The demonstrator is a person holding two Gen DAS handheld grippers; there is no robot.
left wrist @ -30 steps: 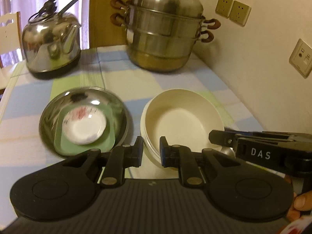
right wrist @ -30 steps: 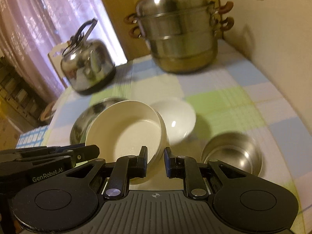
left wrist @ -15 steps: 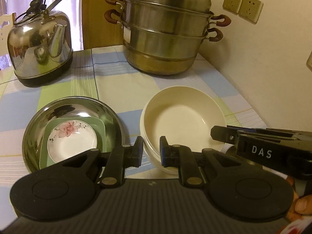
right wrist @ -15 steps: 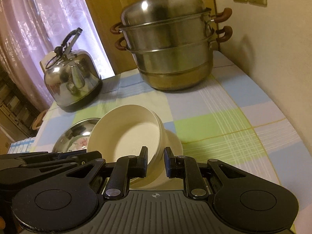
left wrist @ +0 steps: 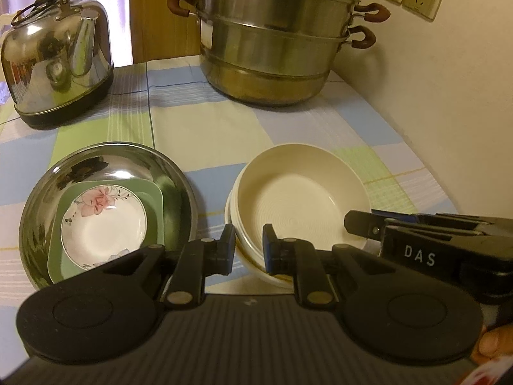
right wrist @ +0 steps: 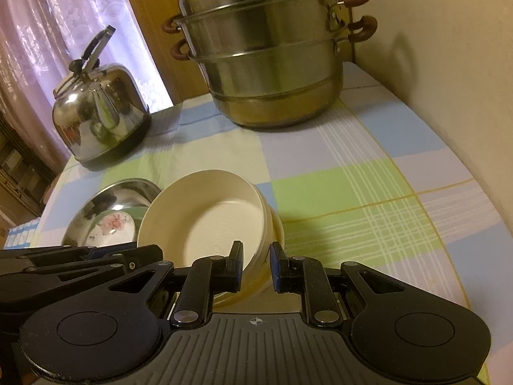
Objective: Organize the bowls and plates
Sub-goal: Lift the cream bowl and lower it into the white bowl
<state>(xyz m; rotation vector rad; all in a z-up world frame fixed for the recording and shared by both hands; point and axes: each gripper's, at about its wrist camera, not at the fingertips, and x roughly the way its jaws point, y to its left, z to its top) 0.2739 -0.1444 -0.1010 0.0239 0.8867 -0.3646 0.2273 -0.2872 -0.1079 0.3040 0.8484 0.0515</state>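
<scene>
A cream bowl (left wrist: pixel 301 199) hangs just over a white bowl (left wrist: pixel 229 215), whose rim shows under it. My left gripper (left wrist: pixel 248 247) is shut on the cream bowl's near left rim. My right gripper (right wrist: pixel 255 264) is shut on its right rim, and in that view the cream bowl (right wrist: pixel 211 224) looks tilted. Whether it rests on the white bowl (right wrist: pixel 279 228) I cannot tell. To the left stands a steel bowl (left wrist: pixel 112 163) with a green square plate (left wrist: pixel 154 195) and a floral saucer (left wrist: pixel 102 224) stacked inside.
A steel kettle (left wrist: pixel 57 64) stands at the back left, and a large tiered steamer pot (left wrist: pixel 272 41) at the back against the wall (left wrist: pixel 449 112). The checked tablecloth (right wrist: pixel 352 199) runs to the wall on the right.
Both grippers carried the cream bowl forward and down over the white bowl. A small steel bowl seen at the right earlier has left the right wrist view.
</scene>
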